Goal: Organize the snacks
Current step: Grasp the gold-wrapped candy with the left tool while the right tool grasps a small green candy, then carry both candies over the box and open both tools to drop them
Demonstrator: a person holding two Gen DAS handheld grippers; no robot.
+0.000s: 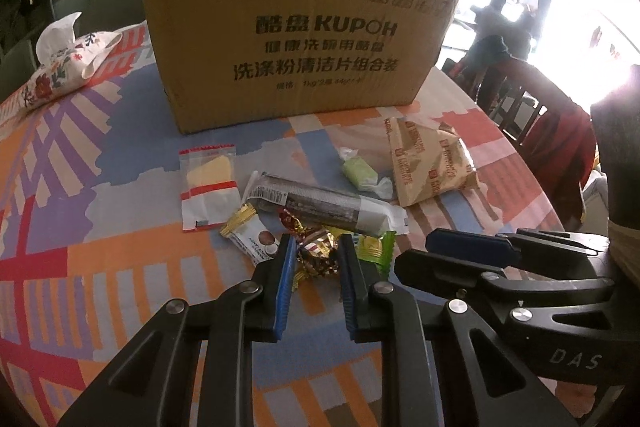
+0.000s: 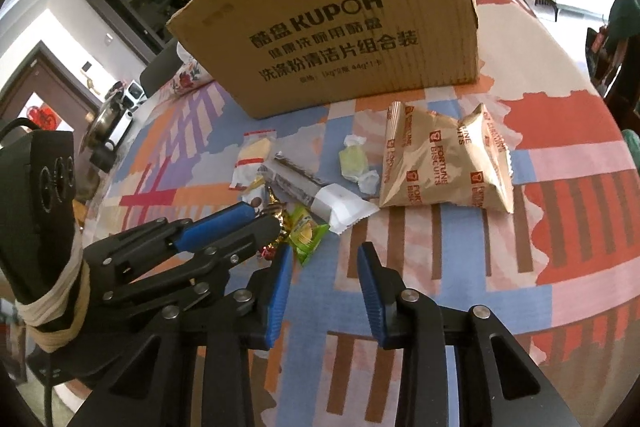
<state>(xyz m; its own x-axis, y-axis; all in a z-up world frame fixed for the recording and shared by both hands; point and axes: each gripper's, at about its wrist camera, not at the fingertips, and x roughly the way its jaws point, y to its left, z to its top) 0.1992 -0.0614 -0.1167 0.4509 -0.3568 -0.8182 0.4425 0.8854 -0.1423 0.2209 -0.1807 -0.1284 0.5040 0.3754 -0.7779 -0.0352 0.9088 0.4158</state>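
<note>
My left gripper (image 1: 316, 247) pinches the foil candy (image 1: 318, 255); next, lift it toward the box (image 1: 300, 39) at 12 o'clock. My right gripper (image 2: 324, 251) hangs empty, half-open.

Wrapped snacks (image 1: 320, 203) scattered before upright cardboard box (image 1: 304, 35)

A cardboard box (image 2: 332, 27) is seen at the far side of a table (image 2: 560, 227) covered by a patterned cloth. Before it lie a gold biscuit bag (image 2: 440, 167), a pale green candy (image 2: 354, 161) and a long silver bar (image 2: 316, 193). The right gripper (image 2: 324, 253) is held with jaws apart over bare cloth; the left gripper (image 2: 262, 217) is closed on a gold-foil candy (image 2: 280, 223) beside a green packet (image 2: 306, 233).
</note>
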